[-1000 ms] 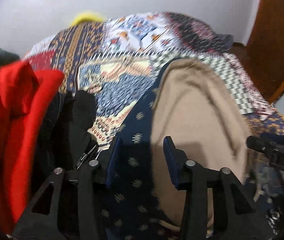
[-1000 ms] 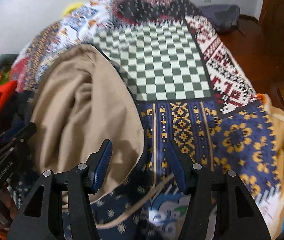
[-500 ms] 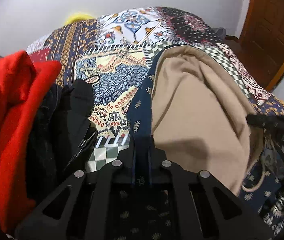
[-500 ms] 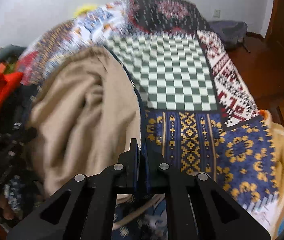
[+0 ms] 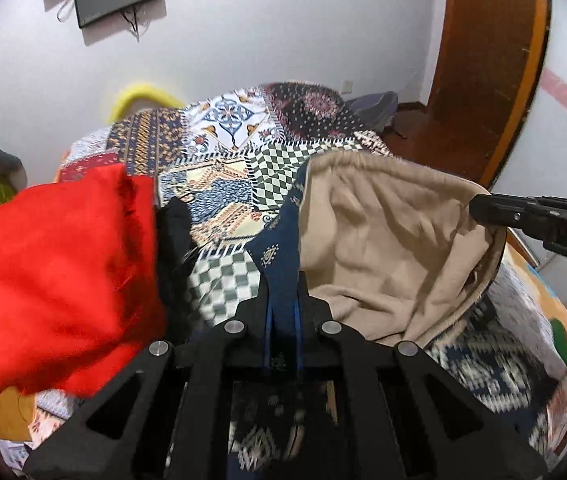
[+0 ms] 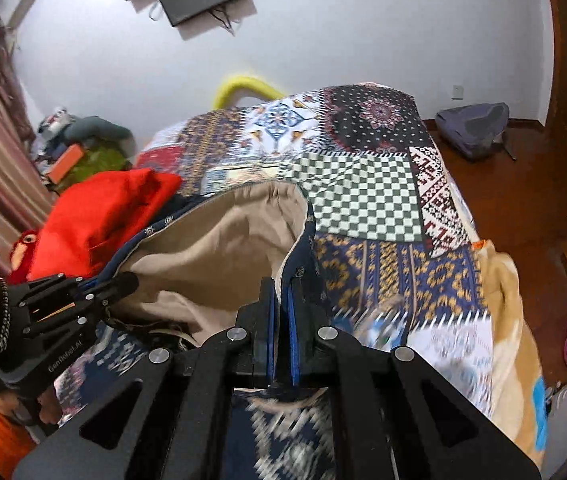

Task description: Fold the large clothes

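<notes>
We have the left gripper (image 5: 283,312) pressed together on the navy patterned edge of the garment (image 5: 387,240), the cloth running up between its blue pads, and the right gripper (image 6: 281,320) pinching the opposite navy edge the same way, its jaws tight on the hem. Between the two grips the garment hangs open with its beige lining facing us, raised above the bed (image 6: 367,196) and sagging in the middle, while its lower part trails down under both tools, blurred and hard to read. We take the step in hand to be lifting and spreading the piece before the first fold. To do it well we would keep both pinches firm, draw the grippers apart until the top edge runs straight with no slack, and hold them level so that the cloth hangs square. Then we would carry it over the checkered patch in the middle of the bed and lay it flat there, lining side settled first. Left of the garment on the bed sits a red pile (image 5: 63,276) with a black piece (image 5: 171,248) beside it, touching or nearly so; we should swing clear of these so the hem does not drag them along. Thick, soft cloth like this may creep out of a narrow grip, so a slow, even pull seems wise.
</notes>
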The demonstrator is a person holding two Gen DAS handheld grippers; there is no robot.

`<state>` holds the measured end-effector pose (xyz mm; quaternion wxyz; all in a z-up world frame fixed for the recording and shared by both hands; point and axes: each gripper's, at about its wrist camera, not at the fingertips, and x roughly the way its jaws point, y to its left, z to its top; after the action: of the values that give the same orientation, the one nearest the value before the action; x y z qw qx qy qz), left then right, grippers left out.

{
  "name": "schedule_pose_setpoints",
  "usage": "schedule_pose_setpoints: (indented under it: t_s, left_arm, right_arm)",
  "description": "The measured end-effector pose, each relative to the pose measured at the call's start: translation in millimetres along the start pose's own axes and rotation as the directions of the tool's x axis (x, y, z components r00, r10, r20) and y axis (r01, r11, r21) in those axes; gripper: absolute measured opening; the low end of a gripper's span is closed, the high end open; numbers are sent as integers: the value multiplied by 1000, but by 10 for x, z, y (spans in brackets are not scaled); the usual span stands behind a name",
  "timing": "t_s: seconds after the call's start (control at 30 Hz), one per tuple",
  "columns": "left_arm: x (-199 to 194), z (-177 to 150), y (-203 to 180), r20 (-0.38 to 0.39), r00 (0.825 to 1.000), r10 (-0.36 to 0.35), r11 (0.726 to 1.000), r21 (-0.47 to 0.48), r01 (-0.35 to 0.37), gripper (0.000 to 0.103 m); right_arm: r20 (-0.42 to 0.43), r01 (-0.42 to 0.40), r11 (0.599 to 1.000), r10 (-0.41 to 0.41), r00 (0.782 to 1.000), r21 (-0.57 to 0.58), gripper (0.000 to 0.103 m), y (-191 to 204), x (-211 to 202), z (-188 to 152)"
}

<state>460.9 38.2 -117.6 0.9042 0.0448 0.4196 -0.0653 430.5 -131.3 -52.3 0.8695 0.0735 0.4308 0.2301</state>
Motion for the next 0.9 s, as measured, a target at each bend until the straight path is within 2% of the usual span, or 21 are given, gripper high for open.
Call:
schedule_pose_setpoints:
  t_s: [0.2, 0.33, 0.53, 0.6, 0.77, 0.9]
  left_arm:
    - [-511, -539, 224, 6, 1000, -21, 1000, -15, 21, 7]
    - [-616, -922, 325, -17, 1000, -15, 1000, -16, 14, 7]
    - [-482, -1425, 429, -72, 997, -8, 996, -84, 2, 8]
    - [-409, -1553, 447, -99, 995, 2, 995, -99, -12, 8]
    - [-265, -1795, 456, -173, 985, 17, 995, -97, -34, 14]
    - [-190, -1885, 466, -206, 979, 7, 995, -100, -28, 16]
  right_arm:
    - [-2, -13, 998, 13, 1000, -63, 5, 198, -298, -380]
    - [-27, -60, 995, 58, 998, -77, 5, 311, -429, -667]
    - [-38, -13, 997, 10, 999, -82, 5, 283, -375, -1033]
    - [-49, 30, 995, -34, 998, -93, 5, 245, -343, -1145]
    - [-93, 130, 987, -138, 986, -94, 6, 14, -228, -1390]
    - [-78, 155, 982, -164, 983, -106, 6, -43, -262, -1455]
